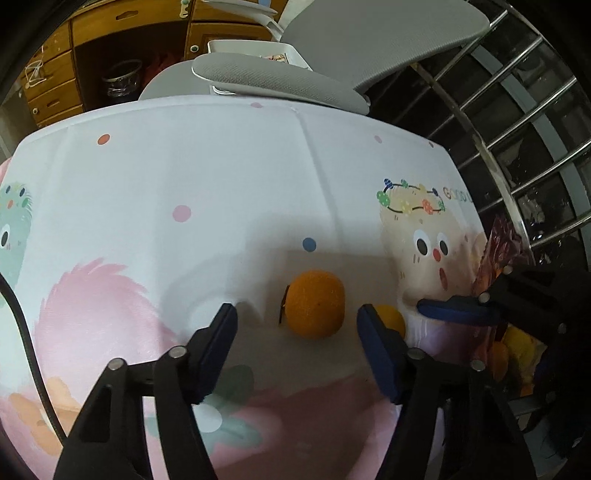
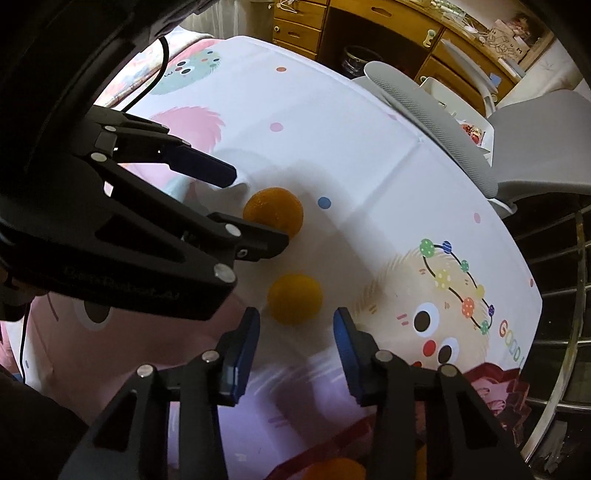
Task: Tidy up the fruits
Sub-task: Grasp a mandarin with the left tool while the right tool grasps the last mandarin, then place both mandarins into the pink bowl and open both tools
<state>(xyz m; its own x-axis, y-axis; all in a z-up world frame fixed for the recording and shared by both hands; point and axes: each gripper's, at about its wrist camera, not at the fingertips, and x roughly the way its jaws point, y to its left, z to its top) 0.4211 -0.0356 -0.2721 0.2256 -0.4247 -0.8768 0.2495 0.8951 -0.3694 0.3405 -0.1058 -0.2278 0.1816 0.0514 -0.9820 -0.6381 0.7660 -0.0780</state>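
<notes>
Two fruits lie apart on the cartoon-print tablecloth (image 1: 221,177), one under each tool, so each can be taken separately. Left gripper (image 1: 297,314) points steeply down, jaws spread either side of the orange (image 1: 315,303); pads not touching it. Right gripper (image 2: 296,320) likewise straddles the smaller yellow fruit (image 2: 294,298), gap visible on both sides. Orange: round, dimpled matte peel, short stem at its side. Yellow fruit: smoother, near-spherical. Cloth thin, creased, likely to bunch under the blue pads. Grey mesh chair (image 1: 369,33) beyond the table.
</notes>
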